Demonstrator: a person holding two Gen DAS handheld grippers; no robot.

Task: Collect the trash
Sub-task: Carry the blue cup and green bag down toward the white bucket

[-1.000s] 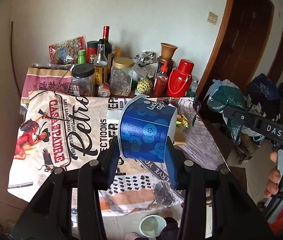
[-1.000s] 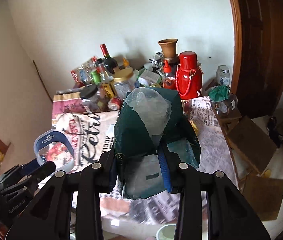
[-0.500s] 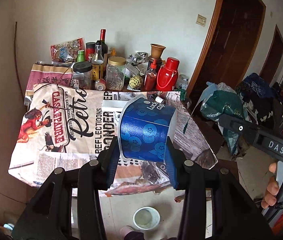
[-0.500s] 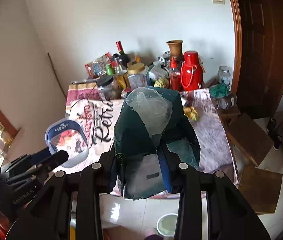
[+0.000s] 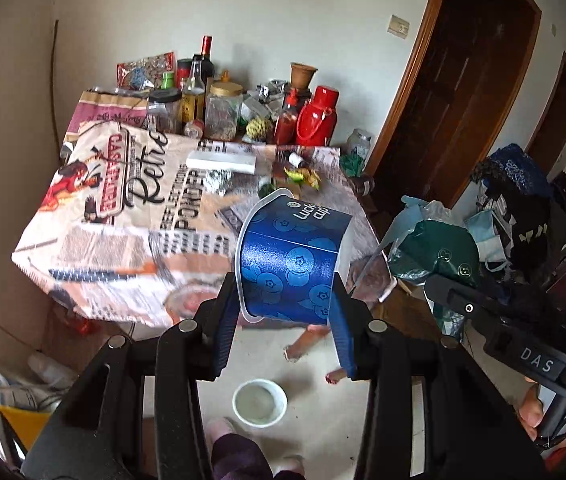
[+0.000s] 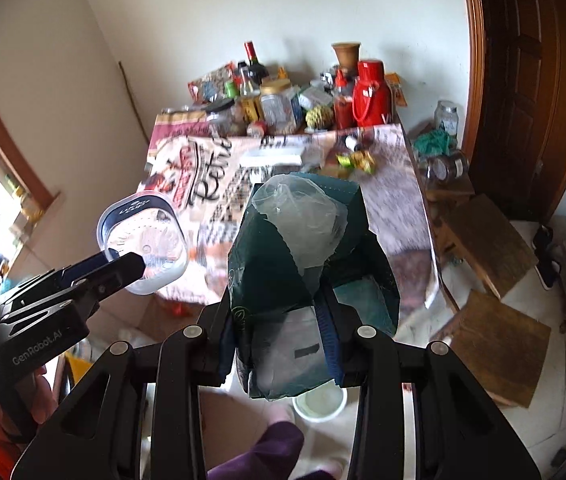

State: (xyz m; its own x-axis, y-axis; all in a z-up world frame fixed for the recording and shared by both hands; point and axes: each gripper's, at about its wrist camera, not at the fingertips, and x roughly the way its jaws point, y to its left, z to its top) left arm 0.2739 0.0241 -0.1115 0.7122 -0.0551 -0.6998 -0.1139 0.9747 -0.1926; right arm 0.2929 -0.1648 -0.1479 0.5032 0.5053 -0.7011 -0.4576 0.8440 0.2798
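Note:
My left gripper (image 5: 289, 312) is shut on a blue plastic cup (image 5: 293, 256) printed with blueberries, held off the table's near edge over the floor. From the right wrist view the same cup (image 6: 143, 240) shows at the left, empty and white inside. My right gripper (image 6: 279, 344) is shut on a dark green crumpled wrapper (image 6: 307, 268) with clear film on top. That wrapper (image 5: 439, 256) also hangs at the right of the left wrist view. More litter lies on the table: a yellow-green wrapper (image 5: 301, 174), crumpled foil (image 5: 217, 180) and a white box (image 5: 221, 162).
A table under a printed cloth (image 5: 123, 184) carries bottles, jars and a red flask (image 5: 317, 118) along its far side. A white bowl (image 5: 259, 402) sits on the floor by a person's foot (image 5: 239, 452). Wooden stools (image 6: 487, 240) and a dark door (image 6: 523, 80) stand to the right.
Both grippers have drawn back from the table with their loads; the table looks smaller and farther, and floor with the white bowl now shows below. The grips are unchanged.

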